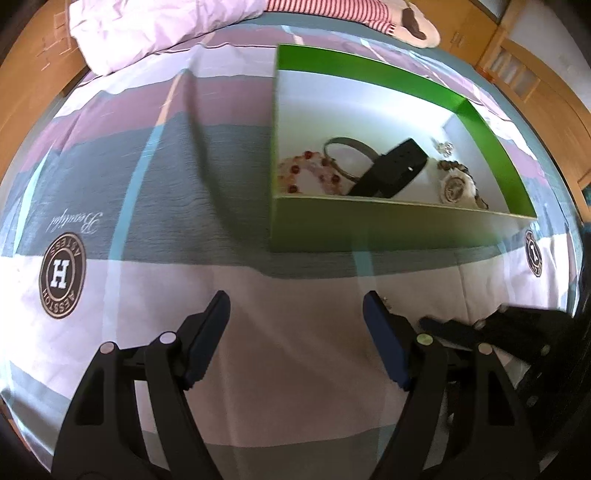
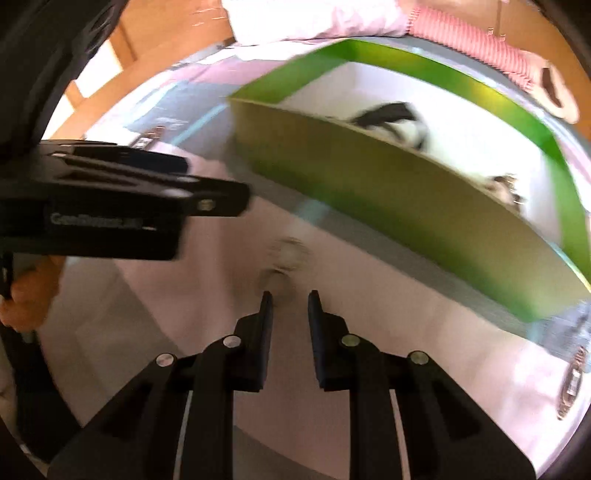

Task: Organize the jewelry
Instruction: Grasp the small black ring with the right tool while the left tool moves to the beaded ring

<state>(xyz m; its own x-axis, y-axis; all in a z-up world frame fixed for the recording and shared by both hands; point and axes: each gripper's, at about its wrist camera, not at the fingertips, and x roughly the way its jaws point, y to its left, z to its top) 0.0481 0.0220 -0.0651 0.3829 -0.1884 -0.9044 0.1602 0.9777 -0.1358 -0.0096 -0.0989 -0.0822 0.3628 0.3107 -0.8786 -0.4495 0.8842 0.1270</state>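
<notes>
A green box [image 1: 388, 229] with a white inside lies on the bed. It holds a red-beaded bracelet [image 1: 310, 171], a metal bangle [image 1: 343, 142], a black strap [image 1: 391, 170] and a pale watch [image 1: 456, 188]. My left gripper [image 1: 295, 306] is open and empty, above the sheet in front of the box. My right gripper [image 2: 290, 295] is partly open; just ahead of its tips a small pale, blurred piece of jewelry [image 2: 286, 258] lies on the sheet. The box [image 2: 388, 192] is to the right in the blurred right wrist view. The left gripper [image 2: 122, 192] shows at that view's left.
The bed sheet [image 1: 147, 184] is striped grey, mauve and white with round logos [image 1: 62, 275]. A pink quilt [image 1: 155, 29] and a striped pillow [image 1: 332, 9] lie at the far end. Wooden furniture [image 1: 535, 81] stands beyond the bed.
</notes>
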